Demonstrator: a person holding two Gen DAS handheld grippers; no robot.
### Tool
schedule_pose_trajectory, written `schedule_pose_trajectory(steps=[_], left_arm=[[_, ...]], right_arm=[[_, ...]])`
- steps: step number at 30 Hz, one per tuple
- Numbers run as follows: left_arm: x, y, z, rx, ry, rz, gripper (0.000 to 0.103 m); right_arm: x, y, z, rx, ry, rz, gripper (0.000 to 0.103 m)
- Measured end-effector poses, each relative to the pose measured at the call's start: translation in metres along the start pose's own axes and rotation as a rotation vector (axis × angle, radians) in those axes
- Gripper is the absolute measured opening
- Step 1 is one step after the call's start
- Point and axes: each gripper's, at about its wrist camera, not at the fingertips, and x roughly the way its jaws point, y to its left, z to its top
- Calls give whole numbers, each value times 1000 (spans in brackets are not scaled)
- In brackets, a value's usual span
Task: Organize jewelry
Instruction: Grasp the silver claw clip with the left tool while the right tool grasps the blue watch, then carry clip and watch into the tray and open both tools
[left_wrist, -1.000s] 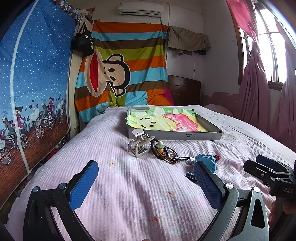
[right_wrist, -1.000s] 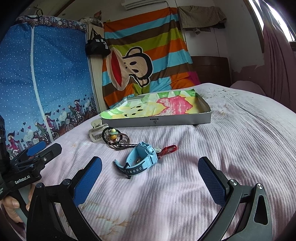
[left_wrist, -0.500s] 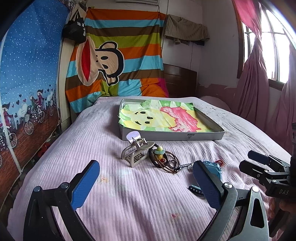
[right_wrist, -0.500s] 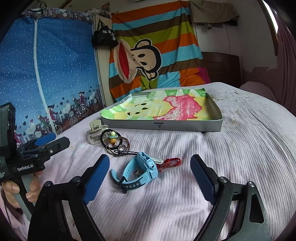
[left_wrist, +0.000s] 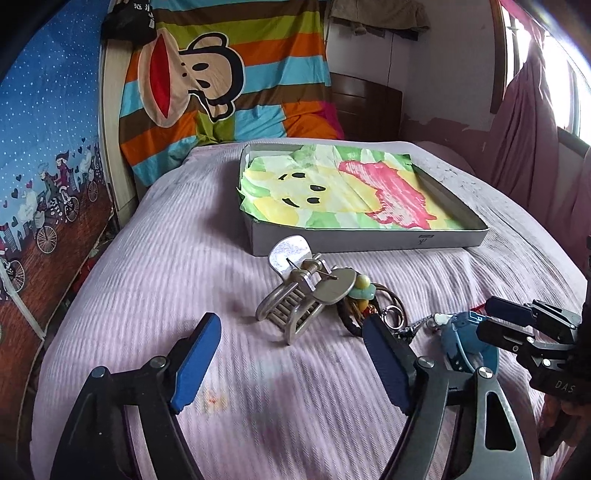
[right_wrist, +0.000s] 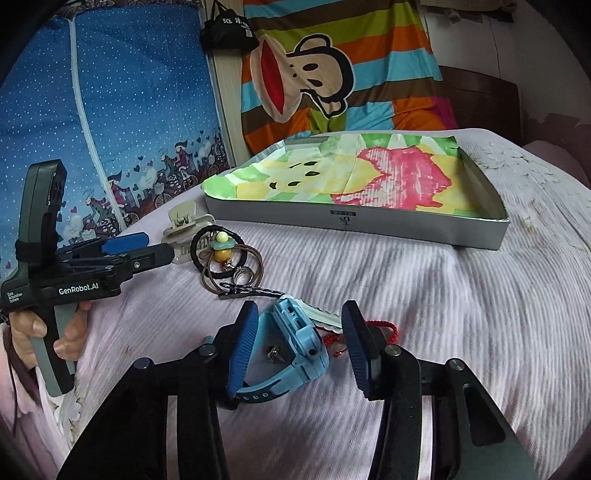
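Observation:
A blue watch (right_wrist: 291, 343) lies on the pink bedspread between the fingers of my right gripper (right_wrist: 299, 347); the jaws are partly closed around it, with a gap on the right side. My left gripper (left_wrist: 291, 365) is open, just in front of a silver hair claw clip (left_wrist: 299, 295). Beside the clip lie dark hair ties with a beaded charm (left_wrist: 360, 295), also seen in the right wrist view (right_wrist: 225, 254), plus a ring and key (right_wrist: 321, 317). The watch (left_wrist: 465, 343) shows at the right of the left wrist view.
A shallow grey tray (left_wrist: 369, 240) lined with colourful paper sits behind the items, also seen in the right wrist view (right_wrist: 369, 225). A red cord (right_wrist: 384, 328) lies by the watch. A striped monkey blanket (left_wrist: 221, 74) hangs at the headboard. A blue curtain (right_wrist: 92, 110) borders the left.
Both grippers moved forward and down toward the items. The right jaws narrowed around the blue watch. The left gripper came close to the claw clip, still open.

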Motion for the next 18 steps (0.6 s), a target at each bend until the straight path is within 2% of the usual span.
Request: schedule_pose_trajectory(steps=[4, 7, 11, 17, 18], left_arm=[[9, 6, 7, -3, 9, -20, 78], [17, 5, 13, 25, 21, -58, 75], [22, 2, 16, 52, 42, -86, 48], [11, -2, 12, 74, 36, -118, 24], [10, -3, 11, 77, 38, -121, 24]], right_arm=[[12, 1, -3, 2, 37, 19, 30], [16, -2, -5, 12, 43, 28, 28], [16, -3, -5, 14, 52, 34, 28], [14, -4, -7, 12, 62, 38, 28], [14, -4, -7, 12, 65, 36, 28]])
